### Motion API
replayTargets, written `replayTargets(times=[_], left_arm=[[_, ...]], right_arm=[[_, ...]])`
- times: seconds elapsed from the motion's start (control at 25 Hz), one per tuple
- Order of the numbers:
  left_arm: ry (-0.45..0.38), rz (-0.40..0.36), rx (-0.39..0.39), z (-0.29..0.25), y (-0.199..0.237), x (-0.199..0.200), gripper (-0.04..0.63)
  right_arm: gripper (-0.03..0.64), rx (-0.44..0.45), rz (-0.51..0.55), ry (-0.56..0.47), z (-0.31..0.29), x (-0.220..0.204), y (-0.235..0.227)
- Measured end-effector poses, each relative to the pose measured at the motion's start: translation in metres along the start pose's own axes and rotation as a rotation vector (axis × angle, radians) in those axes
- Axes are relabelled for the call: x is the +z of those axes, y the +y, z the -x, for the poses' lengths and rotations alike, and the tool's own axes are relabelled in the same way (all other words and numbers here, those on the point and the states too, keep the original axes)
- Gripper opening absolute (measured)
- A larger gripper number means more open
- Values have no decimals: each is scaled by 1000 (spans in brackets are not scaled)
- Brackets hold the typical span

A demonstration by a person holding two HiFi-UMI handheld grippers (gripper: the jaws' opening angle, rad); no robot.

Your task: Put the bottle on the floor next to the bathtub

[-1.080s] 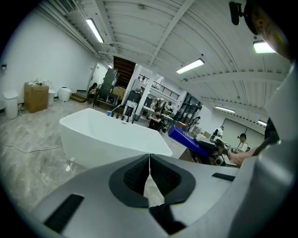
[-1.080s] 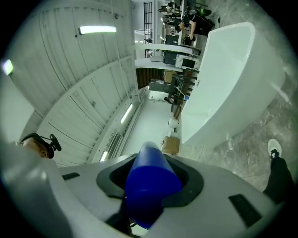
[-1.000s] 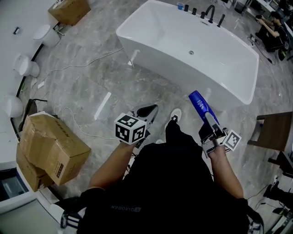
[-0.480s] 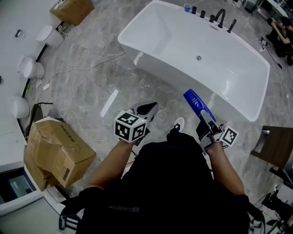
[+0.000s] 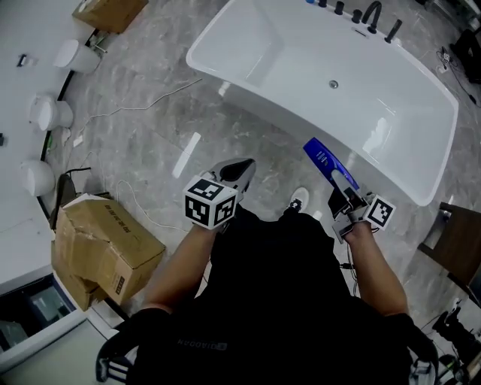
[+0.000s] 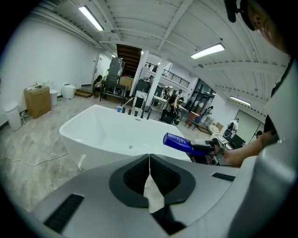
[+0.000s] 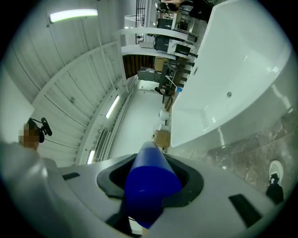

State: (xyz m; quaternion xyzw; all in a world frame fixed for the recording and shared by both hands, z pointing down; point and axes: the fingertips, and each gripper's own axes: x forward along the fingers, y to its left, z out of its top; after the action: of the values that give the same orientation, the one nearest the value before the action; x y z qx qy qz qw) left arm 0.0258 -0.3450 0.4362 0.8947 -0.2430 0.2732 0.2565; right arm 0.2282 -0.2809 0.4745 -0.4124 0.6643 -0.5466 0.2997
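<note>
A blue bottle (image 5: pixel 325 163) with a grey cap end sticks out of my right gripper (image 5: pixel 347 197), which is shut on it; its base points toward the white bathtub (image 5: pixel 263 56). In the right gripper view the bottle (image 7: pixel 150 182) fills the space between the jaws, with the bathtub (image 7: pixel 242 83) beyond. My left gripper (image 5: pixel 239 174) is held over the grey marble floor (image 5: pixel 143 143), shut with nothing in it. The left gripper view shows the closed jaws, the tub (image 6: pixel 107 130) ahead and the bottle (image 6: pixel 179 142) at right.
Cardboard boxes (image 5: pixel 101 241) stand at the left, another box (image 5: pixel 109 11) at the top left. White bins (image 5: pixel 49 113) line the left wall. A white cable (image 5: pixel 143 101) trails across the floor. A brown wooden stand (image 5: pixel 458 241) is at the right. My shoe (image 5: pixel 297 201) is near the tub.
I have stepped closer to the bathtub, so it sits nearer in view. The right gripper with the bottle stays raised toward the tub's side. The left gripper has barely moved.
</note>
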Motion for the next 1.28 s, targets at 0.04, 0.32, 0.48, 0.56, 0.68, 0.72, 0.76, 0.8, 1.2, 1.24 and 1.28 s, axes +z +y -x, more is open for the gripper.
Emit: replayTargets(times=[0.04,0.32,0.48,0.56,0.68,0.72,0.76,0.8,1.2,1.24,1.28], left_arm=[[12,0,-6,-4,5,0,17],[96,-23,-81,-35,53,-10,17],[168,-81,-123,-60,93,-33,17],[204,-88,-128,-72,117,-53,17],[255,-63,-132,-96,152,-90,17],[271,-60,-138,-106,160,-102,17],[289,-62,-145,-115,167,-114,17],[310,-68,-154,-125,172,-126,17],[521,-142,-168,-194,235,-246,17],[532,-133,-171,-200,239,-258,17],[544,-125,-175,-205,241,-269,17]], right_arm=[[170,-13,-1,0,-3,-1,-4],[170,-230,89,68,-32,-26,-55],[170,-479,167,169,-47,-56,-125],[170,-589,240,245,-55,-72,-164],[170,-707,278,322,-72,-92,-224],[170,-739,286,342,-80,-95,-247],[170,-771,300,366,-86,-99,-269],[170,-805,318,394,-92,-103,-289],[170,-1007,597,780,-139,-152,-476],[170,-1009,632,815,-146,-155,-491],[170,-1010,668,851,-151,-159,-505]])
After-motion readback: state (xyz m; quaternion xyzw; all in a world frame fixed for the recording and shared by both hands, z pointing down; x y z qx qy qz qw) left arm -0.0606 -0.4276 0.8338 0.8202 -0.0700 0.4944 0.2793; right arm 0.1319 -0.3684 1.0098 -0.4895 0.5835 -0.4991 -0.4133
